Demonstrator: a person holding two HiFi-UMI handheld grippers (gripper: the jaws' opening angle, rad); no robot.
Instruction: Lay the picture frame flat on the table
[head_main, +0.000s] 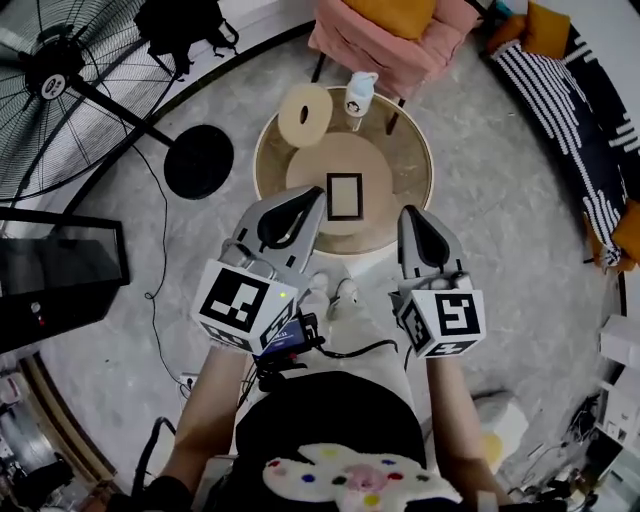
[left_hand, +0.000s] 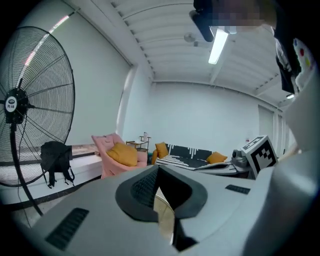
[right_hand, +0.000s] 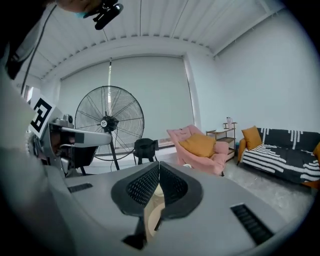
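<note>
Upper left: standing fan (head_main: 55, 75), hub label too small to read; top centre: pink armchair (head_main: 385, 35); upper right: striped sofa (head_main: 575, 100). Centre: round table (head_main: 415, 160); beige ring (head_main: 304, 114) and white jug (head_main: 360, 93) at its far edge; picture frame (head_main: 344, 196), dark border, pale centre, lying flat mid-table. Left gripper (head_main: 312, 203) and right gripper (head_main: 410, 218), lower centre: jaws closed, empty; left tip just beside the frame in the picture.

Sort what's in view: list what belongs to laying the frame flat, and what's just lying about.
Job: picture frame, lying flat on the round table; left claw and right claw, both shut and empty.
Lying about: beige roll, white mug, fan, pink armchair, striped sofa.
</note>
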